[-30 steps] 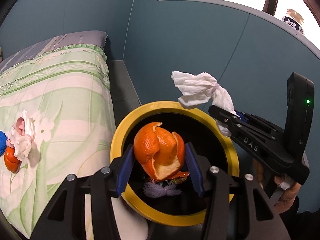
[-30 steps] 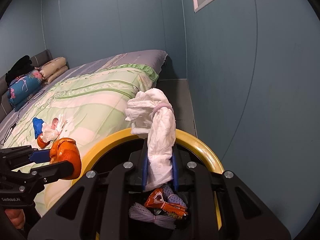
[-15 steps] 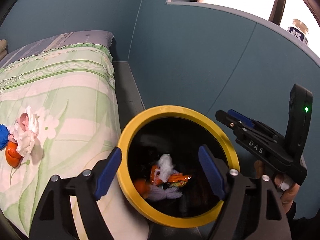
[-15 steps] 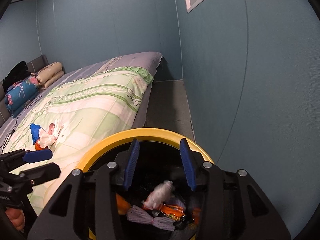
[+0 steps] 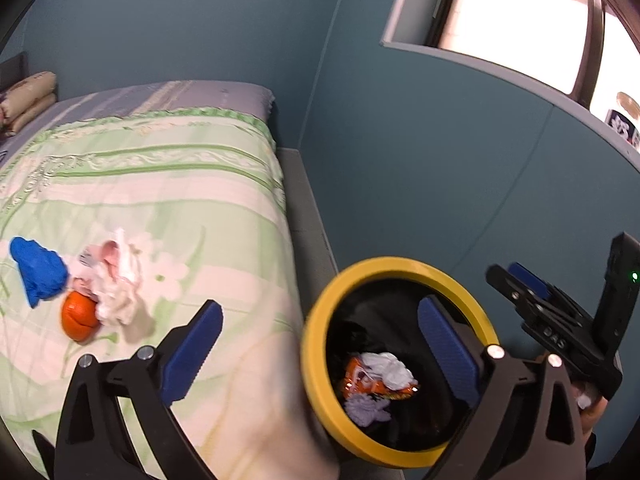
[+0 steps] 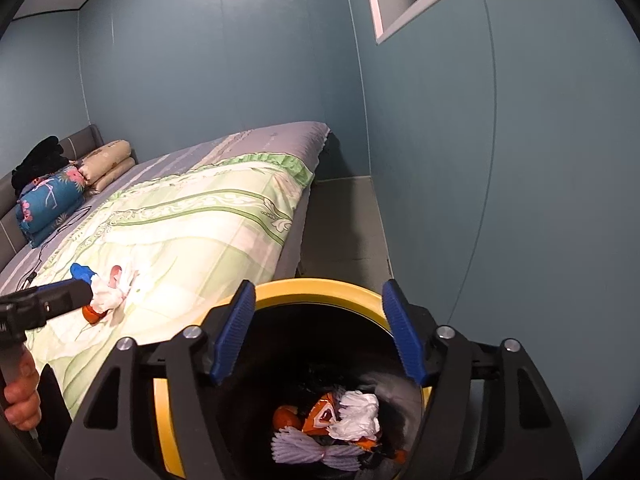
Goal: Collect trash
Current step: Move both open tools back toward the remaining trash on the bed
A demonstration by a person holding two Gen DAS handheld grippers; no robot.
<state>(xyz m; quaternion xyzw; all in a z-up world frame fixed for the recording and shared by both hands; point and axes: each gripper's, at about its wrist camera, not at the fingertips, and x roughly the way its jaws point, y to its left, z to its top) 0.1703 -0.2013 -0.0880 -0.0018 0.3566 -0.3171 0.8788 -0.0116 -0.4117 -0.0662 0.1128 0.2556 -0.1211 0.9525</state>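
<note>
Crumpled trash (image 6: 340, 428) inside yellow-rimmed bin (image 6: 320, 286)

We read "DAS" in pale letters on the black body of the right gripper (image 5: 532, 284), seen from the left wrist. A jar (image 5: 622, 122) on the window ledge bears a dark label with white characters we cannot make out.

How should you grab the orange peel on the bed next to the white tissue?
Probably from above and from its bare near side: the orange peel is a rounded lump lying on the quilt, and the white tissue crowds its right and top. Set the fingers across its round body, one on each side.
</note>
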